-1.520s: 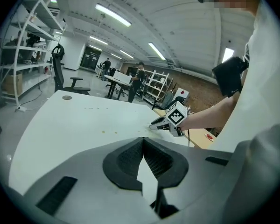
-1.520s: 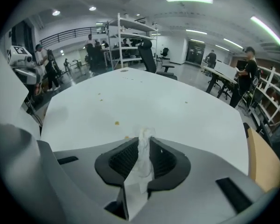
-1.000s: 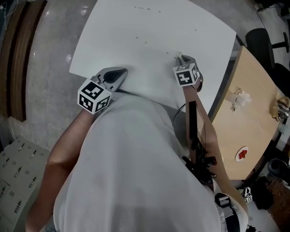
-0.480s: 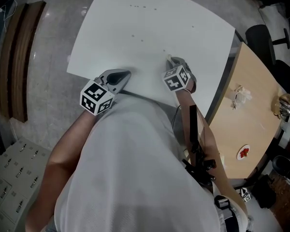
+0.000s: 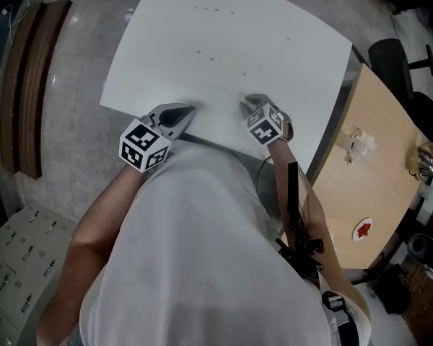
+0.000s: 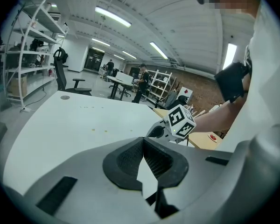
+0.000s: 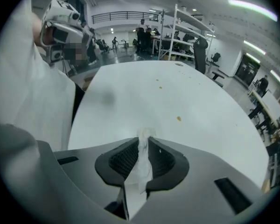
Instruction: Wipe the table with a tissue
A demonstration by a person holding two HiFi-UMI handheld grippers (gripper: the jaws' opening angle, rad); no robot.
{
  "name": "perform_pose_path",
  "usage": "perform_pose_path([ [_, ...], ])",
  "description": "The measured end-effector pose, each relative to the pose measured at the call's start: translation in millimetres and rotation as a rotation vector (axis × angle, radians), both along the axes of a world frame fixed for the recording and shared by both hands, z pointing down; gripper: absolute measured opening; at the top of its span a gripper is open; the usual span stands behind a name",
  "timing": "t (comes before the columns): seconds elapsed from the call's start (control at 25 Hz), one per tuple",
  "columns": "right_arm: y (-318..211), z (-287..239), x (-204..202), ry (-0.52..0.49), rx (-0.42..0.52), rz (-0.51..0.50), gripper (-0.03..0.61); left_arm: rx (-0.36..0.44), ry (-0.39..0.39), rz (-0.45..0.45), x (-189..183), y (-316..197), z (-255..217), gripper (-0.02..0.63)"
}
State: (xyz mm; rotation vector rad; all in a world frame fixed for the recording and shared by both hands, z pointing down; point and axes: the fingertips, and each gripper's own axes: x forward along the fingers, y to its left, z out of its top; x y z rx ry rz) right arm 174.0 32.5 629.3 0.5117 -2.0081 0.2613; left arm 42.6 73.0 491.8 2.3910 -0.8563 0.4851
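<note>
right claw point(image 5: 247, 102) with tissue point(image 7: 142, 158) further left

No words, numbers or brand names can be read anywhere in these views. The only printed marks are black-and-white square code patterns. They sit on the white marker cube point(image 5: 141, 146) of the left tongs point(image 5: 182, 112) and on the second marker cube point(image 5: 265, 125) of the right tongs point(image 5: 247, 101), and they carry no letters. A small round red-and-white patch point(image 5: 361, 230) lies on the light wooden counter point(image 5: 379, 171), too small to read.
</note>
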Motion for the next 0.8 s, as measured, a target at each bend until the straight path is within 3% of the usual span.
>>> perform_pose_path([
  [0.12,11,-7,-7,-0.149,-0.07,0.016,0.067,0.0,0.001,-0.003,3,0,0,0.006],
  [0.24,-9,-16,4,-0.217,0.032,0.129,0.067,-0.002,-0.006,-0.01,0,2,1,0.006],
  [0.36,-42,-13,21,-0.201,0.078,0.258,0.067,-0.009,-0.016,-0.022,-4,7,1,0.006],
  [0.48,-72,-8,28,-0.174,0.084,0.321,0.067,-0.009,-0.028,-0.04,-9,10,0,0.006],
  [0.8,-97,0,16,-0.015,0.091,0.271,0.067,-0.006,-0.064,-0.089,-29,11,-5,0.006],
])
